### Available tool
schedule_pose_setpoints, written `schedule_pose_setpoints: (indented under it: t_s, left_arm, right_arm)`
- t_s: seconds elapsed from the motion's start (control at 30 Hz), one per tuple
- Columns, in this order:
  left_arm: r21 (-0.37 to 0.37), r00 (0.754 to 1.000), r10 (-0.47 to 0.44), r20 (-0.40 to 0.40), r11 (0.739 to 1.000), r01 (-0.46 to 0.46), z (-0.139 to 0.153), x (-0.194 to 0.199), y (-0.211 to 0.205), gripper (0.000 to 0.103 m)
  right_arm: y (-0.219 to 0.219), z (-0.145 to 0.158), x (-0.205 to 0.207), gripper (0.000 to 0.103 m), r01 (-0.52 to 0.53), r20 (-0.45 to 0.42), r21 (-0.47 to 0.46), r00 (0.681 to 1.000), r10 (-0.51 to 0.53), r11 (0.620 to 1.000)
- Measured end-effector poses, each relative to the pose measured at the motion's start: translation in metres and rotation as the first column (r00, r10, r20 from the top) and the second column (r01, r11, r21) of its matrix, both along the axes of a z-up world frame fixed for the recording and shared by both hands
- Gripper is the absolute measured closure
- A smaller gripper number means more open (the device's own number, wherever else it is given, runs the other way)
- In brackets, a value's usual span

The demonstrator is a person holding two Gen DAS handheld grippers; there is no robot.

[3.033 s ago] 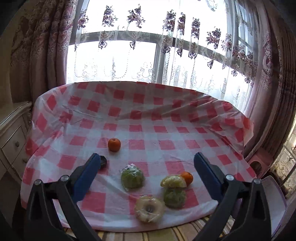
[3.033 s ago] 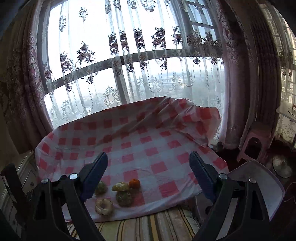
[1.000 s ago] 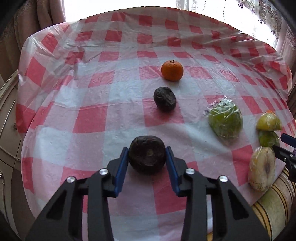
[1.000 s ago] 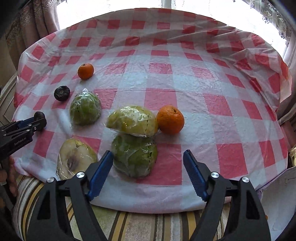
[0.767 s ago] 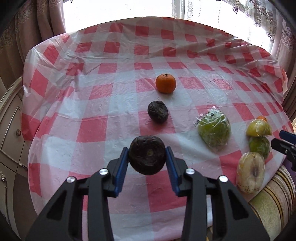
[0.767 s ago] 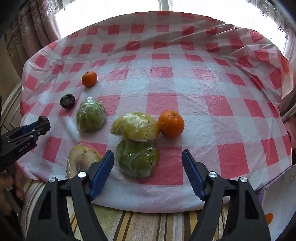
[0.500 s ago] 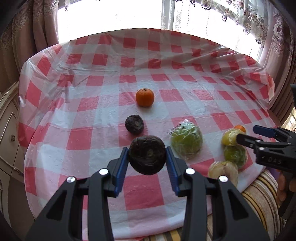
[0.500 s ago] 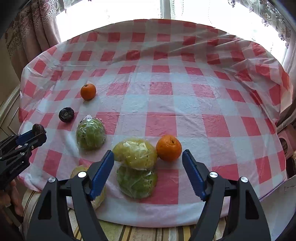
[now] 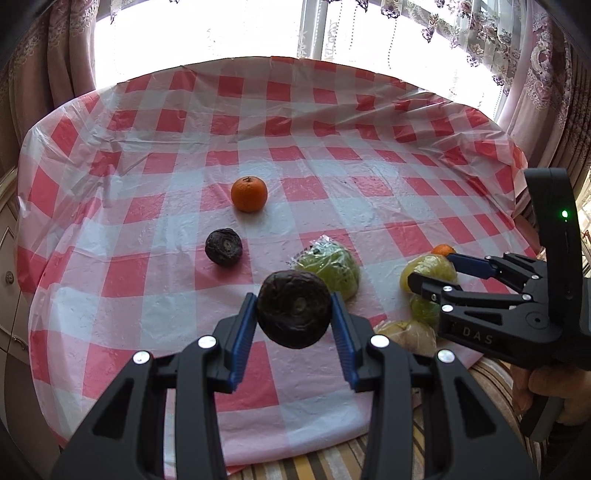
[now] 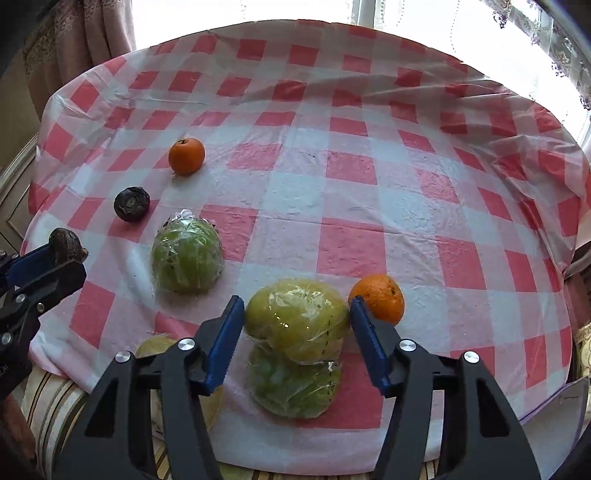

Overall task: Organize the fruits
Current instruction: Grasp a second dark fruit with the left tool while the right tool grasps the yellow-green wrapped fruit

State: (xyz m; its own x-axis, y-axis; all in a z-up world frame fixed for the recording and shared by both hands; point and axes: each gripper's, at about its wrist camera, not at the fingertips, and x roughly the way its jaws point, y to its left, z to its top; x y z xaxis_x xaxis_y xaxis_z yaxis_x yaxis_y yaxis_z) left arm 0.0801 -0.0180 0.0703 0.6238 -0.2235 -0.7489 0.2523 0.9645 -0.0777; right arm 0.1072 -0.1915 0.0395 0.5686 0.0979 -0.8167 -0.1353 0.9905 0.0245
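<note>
My left gripper (image 9: 293, 312) is shut on a dark wrinkled passion fruit (image 9: 293, 309) and holds it above the checked tablecloth (image 9: 155, 273). It also shows at the left of the right wrist view (image 10: 66, 243). My right gripper (image 10: 297, 323) has its pads on both sides of a yellow-green wrapped fruit (image 10: 297, 317) that rests on a green wrapped fruit (image 10: 293, 386). An orange (image 10: 378, 297) sits just right of it. Another wrapped green fruit (image 10: 186, 256), a second passion fruit (image 10: 131, 204) and a second orange (image 10: 186, 156) lie to the left.
A pale wrapped fruit (image 10: 157, 349) lies at the table's near edge, partly hidden by my right gripper. A striped cushion (image 10: 48, 410) is below the table edge. Curtains (image 9: 55, 55) and a bright window (image 9: 258, 29) stand behind the table.
My left gripper has lifted the passion fruit and drawn back. My right gripper has moved forward and closed from wide open around the yellow-green wrapped fruit.
</note>
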Motion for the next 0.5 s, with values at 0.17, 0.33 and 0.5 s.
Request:
schedule_pose_setpoints:
  t_s: [0.17, 0.33, 0.5]
  left_arm:
    - [0.001, 0.999, -0.033, 0.006, 0.999, 0.033, 0.003, -0.002, -0.013, 0.063]
    - [-0.004, 0.999, -0.054, 0.009, 0.999, 0.054, 0.007, -0.005, -0.024, 0.063]
    - [-0.014, 0.993, -0.114, 0.025, 0.993, 0.114, 0.016, -0.015, -0.041, 0.063]
  right_arm:
    - [-0.012, 0.012, -0.013, 0.045, 0.008, 0.058, 0.05, 0.998, -0.011, 0.999]
    - [-0.024, 0.021, -0.022, 0.046, 0.019, 0.066, 0.066, 0.998, -0.023, 0.998]
    - [-0.047, 0.024, -0.042, 0.046, 0.052, 0.066, 0.071, 0.996, -0.056, 0.996]
